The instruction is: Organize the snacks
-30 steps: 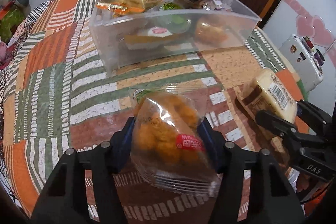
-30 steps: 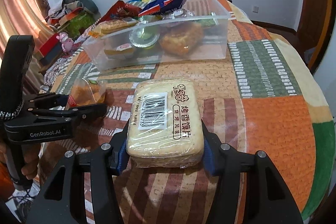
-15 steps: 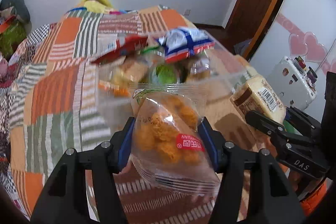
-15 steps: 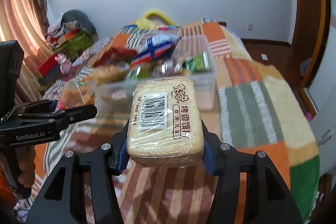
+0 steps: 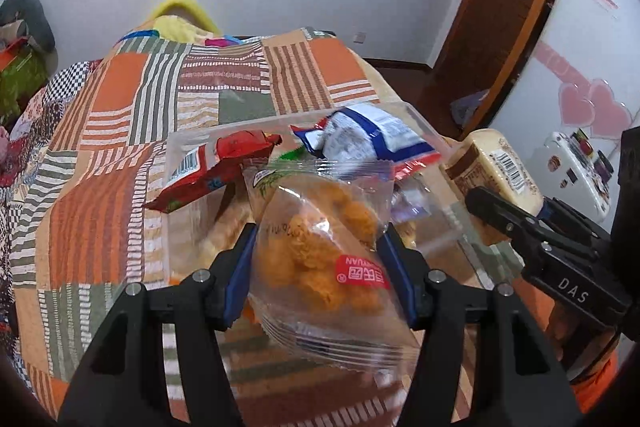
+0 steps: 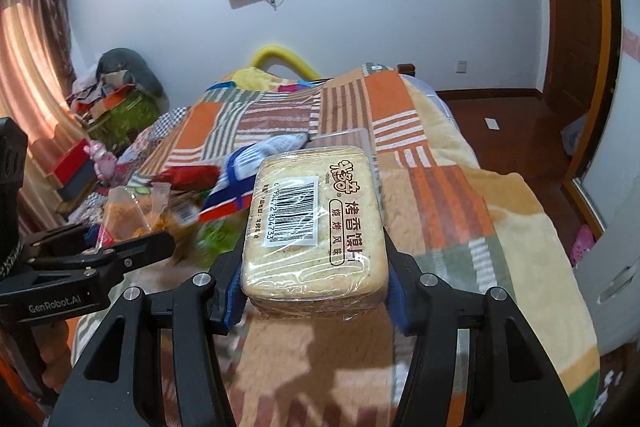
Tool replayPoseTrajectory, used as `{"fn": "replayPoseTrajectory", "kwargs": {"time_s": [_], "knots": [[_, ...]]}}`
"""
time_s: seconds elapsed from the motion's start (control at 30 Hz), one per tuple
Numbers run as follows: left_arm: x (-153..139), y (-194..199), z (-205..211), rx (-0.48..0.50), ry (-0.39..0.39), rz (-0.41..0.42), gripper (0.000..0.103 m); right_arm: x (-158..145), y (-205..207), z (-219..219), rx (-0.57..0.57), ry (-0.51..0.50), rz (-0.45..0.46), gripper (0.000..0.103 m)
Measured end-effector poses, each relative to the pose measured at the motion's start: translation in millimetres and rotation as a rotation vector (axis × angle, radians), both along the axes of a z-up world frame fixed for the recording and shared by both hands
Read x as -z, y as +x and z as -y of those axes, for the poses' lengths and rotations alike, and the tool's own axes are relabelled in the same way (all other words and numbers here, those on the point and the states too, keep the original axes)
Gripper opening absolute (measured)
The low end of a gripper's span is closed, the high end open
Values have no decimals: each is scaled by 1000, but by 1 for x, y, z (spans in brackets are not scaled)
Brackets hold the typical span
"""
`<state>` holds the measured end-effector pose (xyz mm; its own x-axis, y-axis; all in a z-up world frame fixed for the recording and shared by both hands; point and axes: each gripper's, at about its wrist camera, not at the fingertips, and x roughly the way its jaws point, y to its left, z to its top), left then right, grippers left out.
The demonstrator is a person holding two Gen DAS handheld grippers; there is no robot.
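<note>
My left gripper (image 5: pixel 318 259) is shut on a clear bag of orange fried snacks (image 5: pixel 320 247), held in the air over the near side of the clear plastic bin (image 5: pixel 188 143). My right gripper (image 6: pixel 314 267) is shut on a wrapped pale cracker pack (image 6: pixel 316 223) with a barcode label, also lifted. The bin holds a red packet (image 5: pixel 212 179), a blue-and-white packet (image 5: pixel 368 135) and other snacks, partly hidden by the bag. In the left wrist view the right gripper (image 5: pixel 516 203) with the cracker pack (image 5: pixel 492 163) is at the right. In the right wrist view the left gripper (image 6: pixel 120 235) with the snack bag (image 6: pixel 120 215) is at the left.
The bin rests on a bed covered by an orange, green and brown patchwork blanket (image 5: pixel 120 115). A yellow pillow (image 5: pixel 180 19) lies at the bed's far end. Clutter (image 6: pixel 116 99) is piled left of the bed. A white appliance (image 5: pixel 576 167) and a wooden door frame (image 5: pixel 500 27) stand at the right.
Both grippers have risen with their packs and moved toward the bin, which now lies below and behind the held snacks. Neither grip has changed.
</note>
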<state>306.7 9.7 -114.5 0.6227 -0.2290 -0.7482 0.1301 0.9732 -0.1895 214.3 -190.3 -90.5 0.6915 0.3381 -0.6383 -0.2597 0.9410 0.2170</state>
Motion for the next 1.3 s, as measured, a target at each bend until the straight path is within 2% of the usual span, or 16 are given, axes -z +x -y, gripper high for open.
{"fn": "replayPoseTrajectory", "kwargs": {"time_s": [0.3, 0.57, 0.73, 0.9, 0.97, 1.03, 1.1, 1.3], "knots": [[10, 19, -2, -13, -12, -10, 62, 4, 16, -3, 15, 4, -13, 52], [12, 17, 5, 13, 30, -5, 73, 11, 18, -9, -15, -34, -38, 55], [5, 8, -2, 12, -22, -20, 75, 2, 14, -7, -8, -52, -23, 57], [-13, -11, -9, 1, -78, -5, 75, -20, -4, -3, -11, -79, 39, 58], [-26, -22, -12, -10, -79, 25, 75, -28, -11, -1, -18, -73, 60, 59], [-40, -35, -12, -20, -55, 68, 75, -39, -19, 1, -26, -52, 79, 63], [-57, -52, -11, -25, -20, 123, 75, -52, -30, 3, -33, -23, 104, 66], [-112, -113, -11, -51, 46, 327, 75, -92, -64, 5, -62, 41, 201, 66]]}}
